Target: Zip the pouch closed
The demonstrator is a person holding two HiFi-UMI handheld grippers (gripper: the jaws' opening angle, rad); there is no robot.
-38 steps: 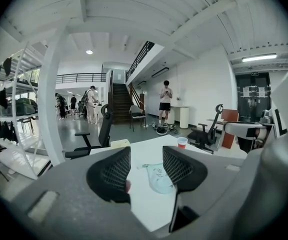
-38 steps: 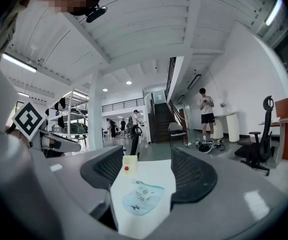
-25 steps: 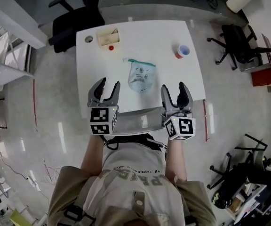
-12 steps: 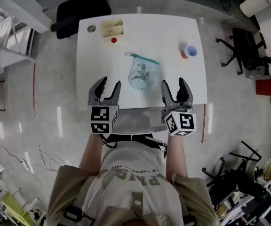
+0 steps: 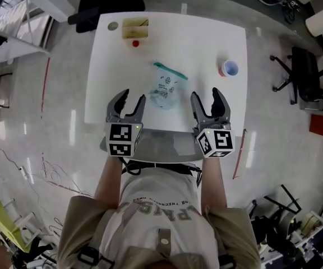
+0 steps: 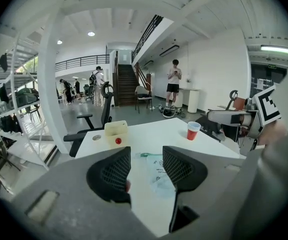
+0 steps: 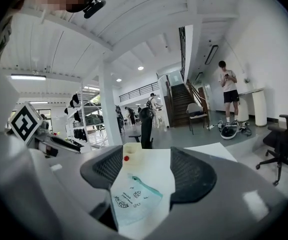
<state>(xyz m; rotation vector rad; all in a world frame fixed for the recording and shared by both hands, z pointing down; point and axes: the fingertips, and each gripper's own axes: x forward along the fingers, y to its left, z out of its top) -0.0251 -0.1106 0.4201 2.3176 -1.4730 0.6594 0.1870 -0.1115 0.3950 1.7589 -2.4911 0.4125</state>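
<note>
The pouch (image 5: 165,88) lies flat on the white rectangular table (image 5: 206,49). It is thin, translucent, pale blue-green plastic with small dark print and a teal zip strip along its far edge. It sits just beyond the two grippers and between their lines, touching neither.

Left gripper (image 5: 131,97): jaws wide apart, nothing between them. The dark curved pads have a fine mesh texture.

Right gripper (image 5: 206,95): jaws equally spread, holding nothing.

At the far left of the table stands a small cream open box (image 5: 134,28), with a red ball (image 5: 135,43) beside it. A red paper cup (image 5: 229,68) stands at the right edge.
</note>
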